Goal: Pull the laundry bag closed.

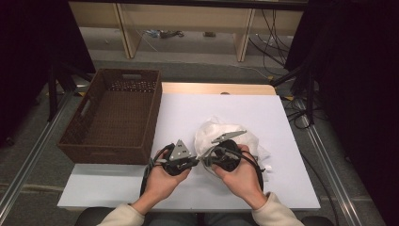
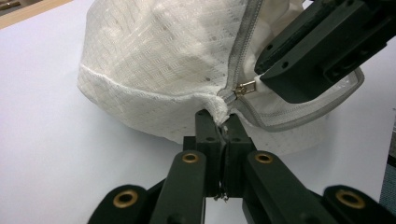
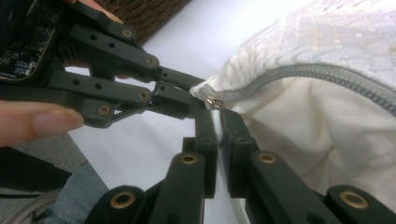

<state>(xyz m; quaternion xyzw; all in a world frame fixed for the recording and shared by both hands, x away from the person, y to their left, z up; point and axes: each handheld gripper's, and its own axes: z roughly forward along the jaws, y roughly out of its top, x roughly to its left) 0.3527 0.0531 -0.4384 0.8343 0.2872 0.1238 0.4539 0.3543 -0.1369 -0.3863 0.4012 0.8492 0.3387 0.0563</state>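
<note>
The basket (image 1: 110, 117) sits left on the table (image 1: 117, 188). The left gripper (image 2: 218, 122) pinches the bag's (image 2: 154, 60) corner; the right gripper (image 3: 215, 116) clamps by the zip pull (image 2: 246, 87). A hard tug could slip the corner or jam the zip

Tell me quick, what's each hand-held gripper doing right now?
Left hand-held gripper: shut on the corner of the white mesh zippered laundry bag.
Right hand-held gripper: shut on the bag's small metal zipper pull.
</note>
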